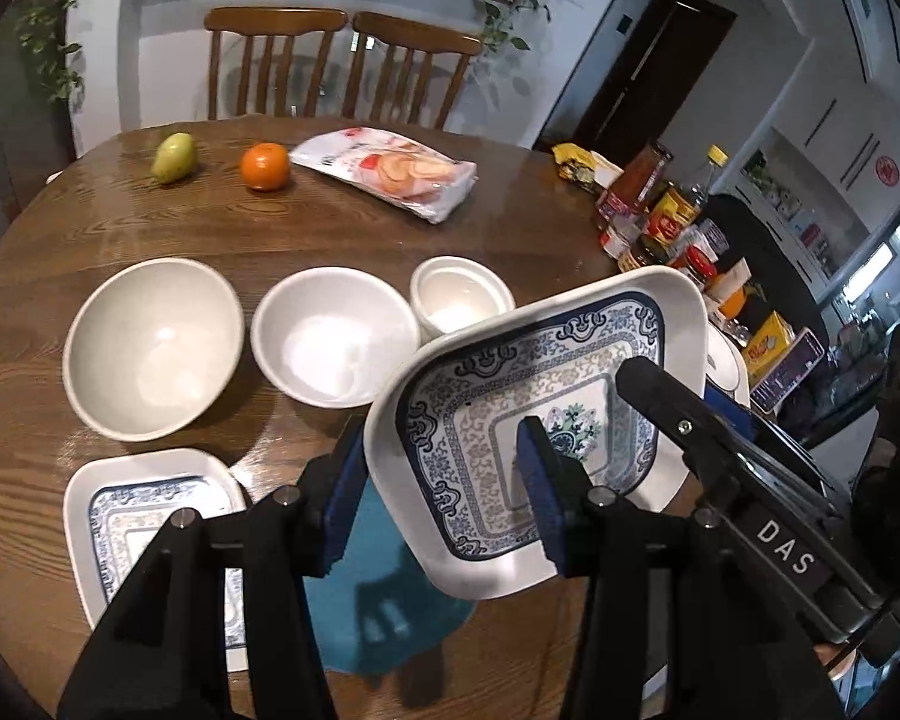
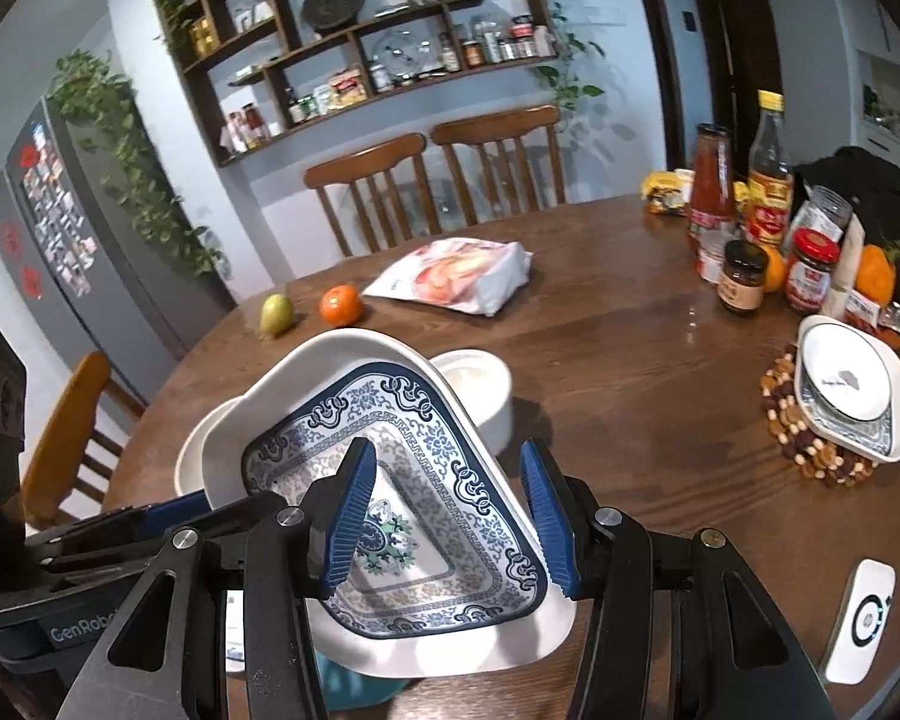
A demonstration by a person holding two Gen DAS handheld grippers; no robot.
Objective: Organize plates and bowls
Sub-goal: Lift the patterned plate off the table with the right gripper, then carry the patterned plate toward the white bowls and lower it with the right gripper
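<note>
A square white plate with a blue pattern [image 1: 510,420] hangs tilted above the table, held from both sides. My left gripper [image 1: 450,498] is shut on its near rim, one pad inside and one outside. In the right wrist view my right gripper [image 2: 450,516] is shut on the same plate [image 2: 426,480] at its opposite rim. A second patterned plate [image 1: 150,516] lies on the table at the lower left. Behind it stand a large white bowl [image 1: 153,348], a medium white bowl [image 1: 336,342] and a small white bowl [image 1: 459,294].
A teal mat [image 1: 378,612] lies under the lifted plate. A pear [image 1: 174,157], an orange [image 1: 264,166] and a snack bag [image 1: 390,171] sit at the far side. Bottles and jars [image 2: 744,228] crowd the right edge, near a plate-and-bowl stack [image 2: 849,390] on a beaded trivet.
</note>
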